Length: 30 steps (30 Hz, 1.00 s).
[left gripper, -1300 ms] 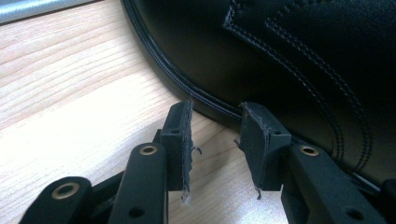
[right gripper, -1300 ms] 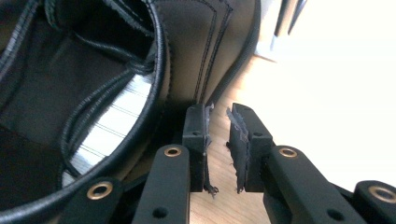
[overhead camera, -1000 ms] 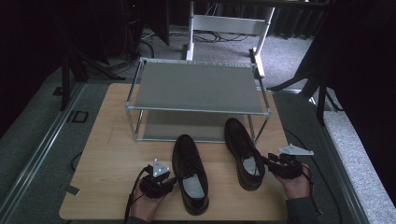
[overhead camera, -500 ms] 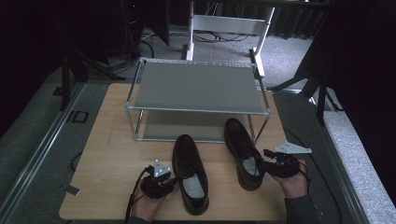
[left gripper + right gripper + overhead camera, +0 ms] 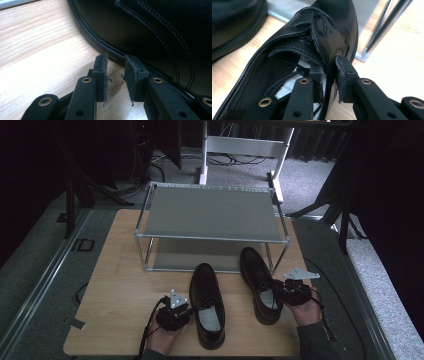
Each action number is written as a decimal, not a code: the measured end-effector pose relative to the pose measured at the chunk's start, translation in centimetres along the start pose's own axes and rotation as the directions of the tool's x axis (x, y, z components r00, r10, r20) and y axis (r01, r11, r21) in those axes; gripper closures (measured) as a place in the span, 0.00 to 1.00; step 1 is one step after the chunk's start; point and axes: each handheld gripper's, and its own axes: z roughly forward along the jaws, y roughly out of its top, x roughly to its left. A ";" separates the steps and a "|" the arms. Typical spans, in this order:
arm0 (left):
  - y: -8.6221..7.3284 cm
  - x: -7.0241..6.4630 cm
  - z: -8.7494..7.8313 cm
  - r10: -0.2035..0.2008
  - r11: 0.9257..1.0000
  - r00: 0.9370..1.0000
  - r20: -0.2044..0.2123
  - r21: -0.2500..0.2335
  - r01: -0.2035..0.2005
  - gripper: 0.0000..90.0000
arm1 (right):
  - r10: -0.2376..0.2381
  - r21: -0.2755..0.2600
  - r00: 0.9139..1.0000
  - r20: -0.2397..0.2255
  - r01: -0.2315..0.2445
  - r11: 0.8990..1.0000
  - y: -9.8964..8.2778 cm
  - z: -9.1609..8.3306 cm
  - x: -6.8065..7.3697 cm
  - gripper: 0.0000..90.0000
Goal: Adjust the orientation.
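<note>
While the left gripper [image 5: 173,312] sat low at the near edge of the light wooden tabletop [image 5: 115,285], its jaws, which had just been closing, stood a narrow gap apart with bare wood between the pads [image 5: 102,75], nothing held, tips just short of the welt of the left-hand black leather lace-up shoe [image 5: 207,305]. That shoe lay flat on its sole near the middle of the table, long axis running away from the person, toe pointing at the grey two-shelf metal rack [image 5: 210,215]. Moving right, the second black leather shoe [image 5: 259,282] lay alongside, toe also towards the rack and angled slightly leftward, just in front of the rack's lower shelf. The right gripper [image 5: 292,292] had just been closing too, and its jaws straddled that shoe's outer side wall at the opening, one pad [image 5: 317,77] inside, the other outside, pinching the leather. Judging by looks, each shoe was moderately heavy, the sole stiff, the polished upper slick and the collar pliable, so the quarter beside the laces or the heel rim seemed the surest hold; a grip on the glossy toe would likely slide.
</note>
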 end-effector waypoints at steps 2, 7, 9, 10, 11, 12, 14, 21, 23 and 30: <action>0.0 0.0 0.0 -0.004 1.000 1.000 0.001 -0.001 0.004 0.80 | -0.012 0.005 1.000 -0.012 0.012 1.000 -0.1 -0.1 0.4 0.85; 0.0 -0.2 0.1 -0.005 1.000 1.000 0.004 -0.003 0.005 0.83 | -0.040 0.006 0.999 -0.034 0.041 0.999 -0.1 -0.3 1.6 0.86; 0.0 -0.3 0.1 -0.004 1.000 1.000 0.010 -0.004 0.004 0.83 | -0.053 0.008 0.998 -0.041 0.053 0.999 0.0 -0.2 2.0 0.86; 0.0 -0.4 0.2 -0.005 1.000 1.000 0.013 -0.005 0.005 0.83 | -0.060 0.010 0.997 -0.050 0.061 0.998 0.1 -0.2 2.3 0.86; 0.0 -0.5 0.2 -0.004 1.000 1.000 0.016 -0.007 0.004 0.83 | -0.065 0.012 0.996 -0.054 0.066 0.998 0.1 -0.2 2.4 0.86; 0.0 -0.6 0.3 -0.003 1.000 1.000 0.020 -0.007 0.003 0.83 | -0.070 0.012 0.996 -0.060 0.071 0.997 0.2 -0.2 2.6 0.86; 0.1 -0.8 0.4 0.000 1.000 1.000 0.027 -0.008 0.000 0.83 | -0.087 0.013 0.994 -0.069 0.088 0.996 0.3 -0.1 3.1 0.86; 0.6 -1.6 1.0 0.014 1.000 0.999 0.046 -0.007 -0.014 0.83 | -0.124 0.009 0.987 -0.101 0.126 0.992 0.7 0.2 4.2 0.86; 0.7 -1.8 1.1 0.020 1.000 0.998 0.051 -0.007 -0.020 0.83 | -0.123 0.009 0.987 -0.100 0.124 0.992 0.8 0.2 4.3 0.86; 0.8 -2.1 1.2 0.017 1.000 0.998 0.059 -0.005 -0.017 0.83 | -0.116 0.003 0.988 -0.105 0.117 0.993 0.9 0.3 4.3 0.86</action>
